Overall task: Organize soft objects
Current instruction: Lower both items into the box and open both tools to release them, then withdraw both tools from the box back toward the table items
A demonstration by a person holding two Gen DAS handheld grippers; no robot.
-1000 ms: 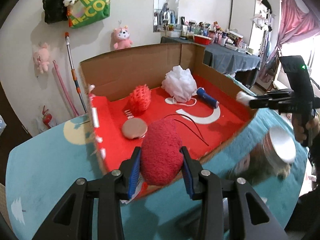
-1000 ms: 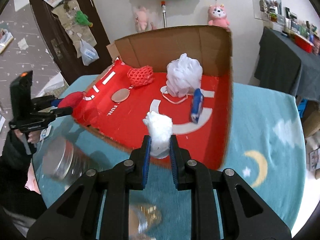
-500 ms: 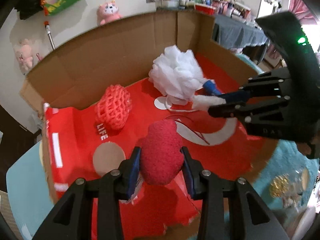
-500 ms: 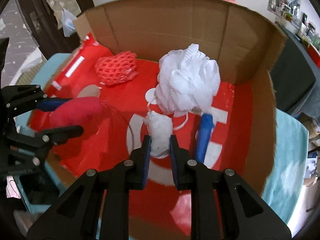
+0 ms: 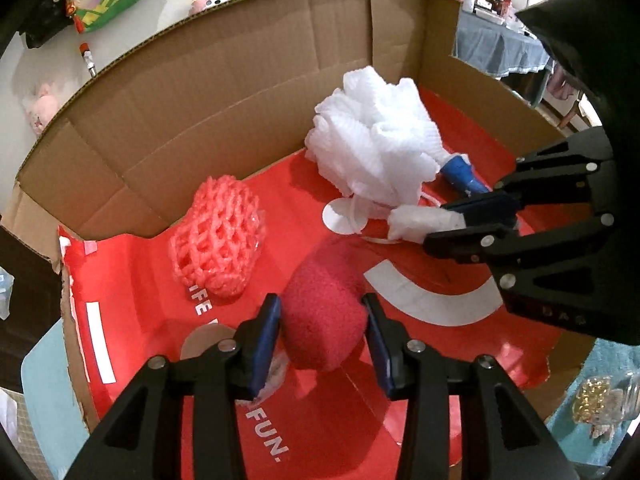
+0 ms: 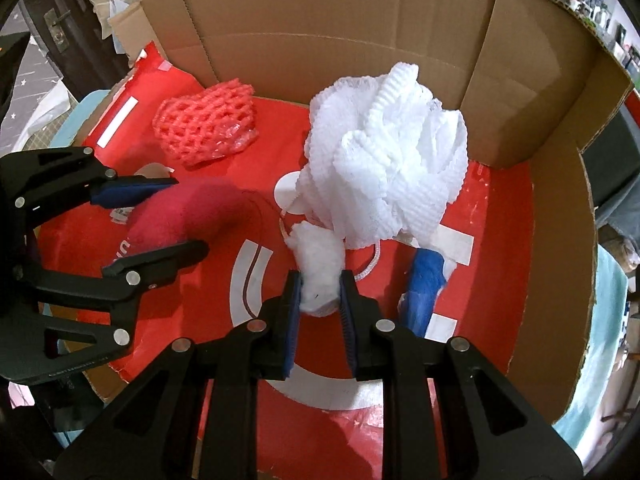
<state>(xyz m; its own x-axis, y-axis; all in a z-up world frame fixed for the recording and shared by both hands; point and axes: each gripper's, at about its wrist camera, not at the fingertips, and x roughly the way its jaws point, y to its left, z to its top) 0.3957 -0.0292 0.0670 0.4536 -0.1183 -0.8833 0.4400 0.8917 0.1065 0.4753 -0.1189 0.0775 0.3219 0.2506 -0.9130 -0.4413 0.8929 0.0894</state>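
Inside the cardboard box (image 5: 224,92), over its red floor: red plush pad (image 5: 324,320) between the left tongs (image 5: 322,336), whose jaws are opening, pads barely touching its sides. Right tongs (image 6: 319,312) clenched on a white cotton wad (image 6: 318,264), just beside the white mesh bath pouf (image 6: 384,168). Pink foam net (image 5: 218,236) nearby.
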